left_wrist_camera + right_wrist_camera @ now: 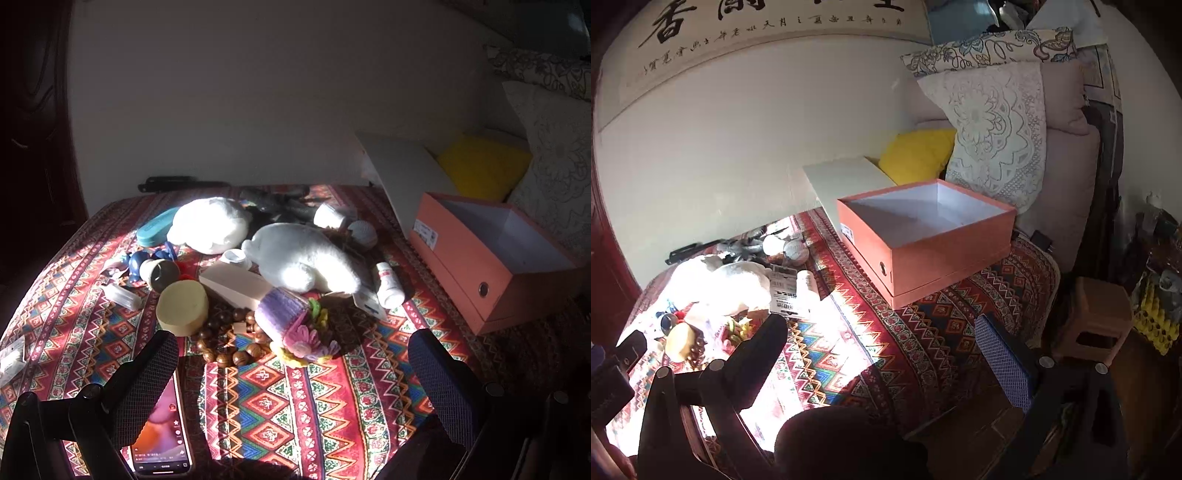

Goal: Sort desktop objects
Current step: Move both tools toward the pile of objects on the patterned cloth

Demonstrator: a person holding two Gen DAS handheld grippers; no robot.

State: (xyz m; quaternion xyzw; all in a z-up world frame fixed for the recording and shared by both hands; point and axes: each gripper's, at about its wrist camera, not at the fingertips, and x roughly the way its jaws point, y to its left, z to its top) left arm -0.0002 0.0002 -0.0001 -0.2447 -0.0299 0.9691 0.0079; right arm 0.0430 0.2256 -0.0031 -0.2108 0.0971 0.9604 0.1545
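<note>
A pile of small objects lies on the patterned tablecloth (295,406): two white plush toys (303,258), a yellow round tin (183,306), a purple knitted flower pot (291,321), wooden beads (229,343), a white bottle (388,284) and a teal case (155,227). An open orange box (491,266) (923,236) stands at the right, its inside bare. My left gripper (295,354) is open, just short of the beads and flower pot. My right gripper (882,332) is open over the cloth, in front of the box.
A lit phone (162,432) lies under my left finger. The box lid (846,181) leans behind the box. Cushions, one yellow (916,155), are piled at the right. A brown stool (1093,317) stands beside the table. A wall runs behind.
</note>
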